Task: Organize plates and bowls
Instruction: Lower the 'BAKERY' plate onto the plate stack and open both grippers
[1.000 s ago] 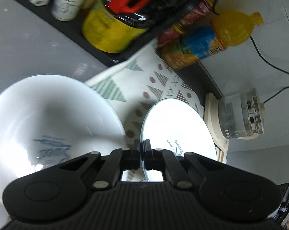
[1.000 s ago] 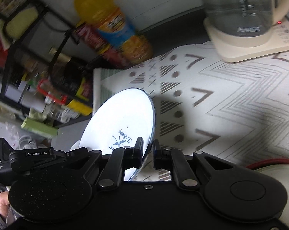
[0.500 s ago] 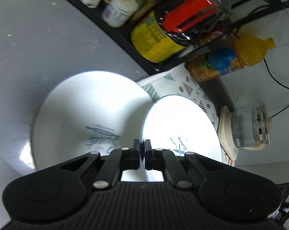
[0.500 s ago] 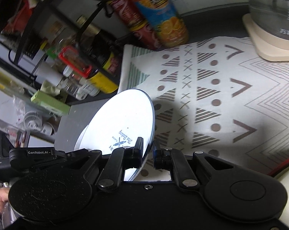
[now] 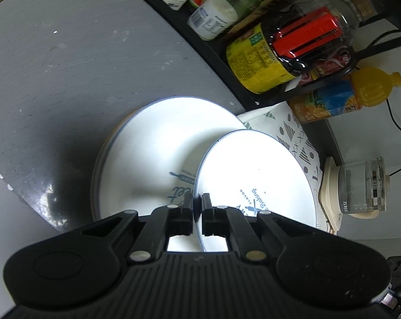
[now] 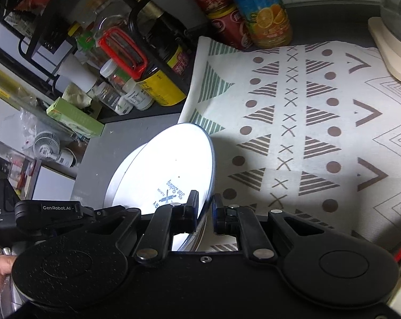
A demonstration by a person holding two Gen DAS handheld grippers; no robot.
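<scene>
We grip one small white plate [image 5: 256,175] by its rim, left gripper [image 5: 197,207] and right gripper [image 6: 205,207] both clamped, tilted above a larger plate [image 5: 158,143] lying on the grey bench [image 5: 67,61] beside the patterned mat [image 6: 306,122].

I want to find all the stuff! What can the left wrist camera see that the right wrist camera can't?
Only the left wrist view shows the glass kettle whole, and the big white plate lying flat on the grey table. Only the right wrist view shows a small white fan and a green box. Both show the held plate, the patterned mat and the orange juice bottle.
</scene>
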